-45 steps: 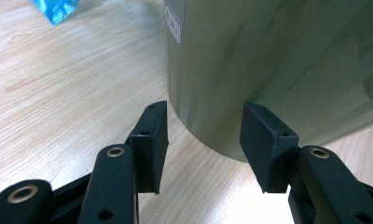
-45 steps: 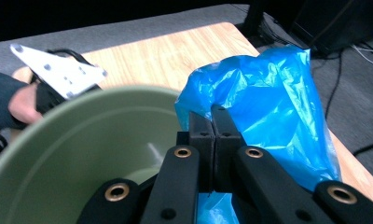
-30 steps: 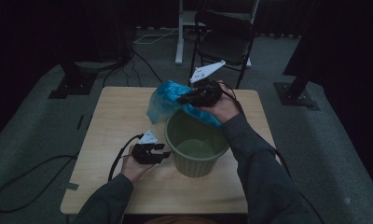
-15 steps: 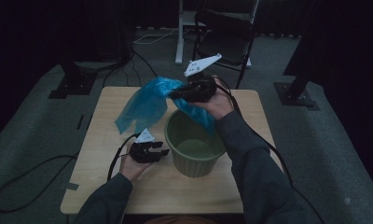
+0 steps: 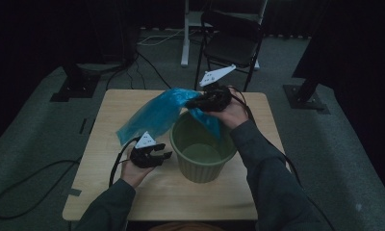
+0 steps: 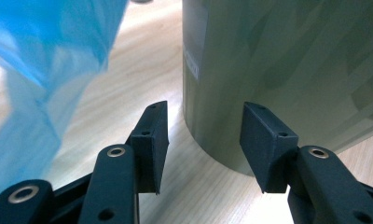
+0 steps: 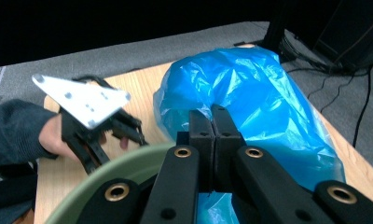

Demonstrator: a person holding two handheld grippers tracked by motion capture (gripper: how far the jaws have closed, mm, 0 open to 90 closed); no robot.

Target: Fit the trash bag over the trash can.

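While its jaws pinch a fold of the blue plastic bag [image 5: 154,115], the right gripper [image 5: 196,102] holds it above the far rim of the green bucket [image 5: 200,166], the bag trailing leftward. The left gripper [image 5: 162,156] rests with jaws wide, empty, just beside the bucket's wall, on the table [image 5: 109,110].

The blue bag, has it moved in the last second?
Yes. The blue bag, gripped by the right gripper, has spread from a bunch behind the green pot out leftward over the table.
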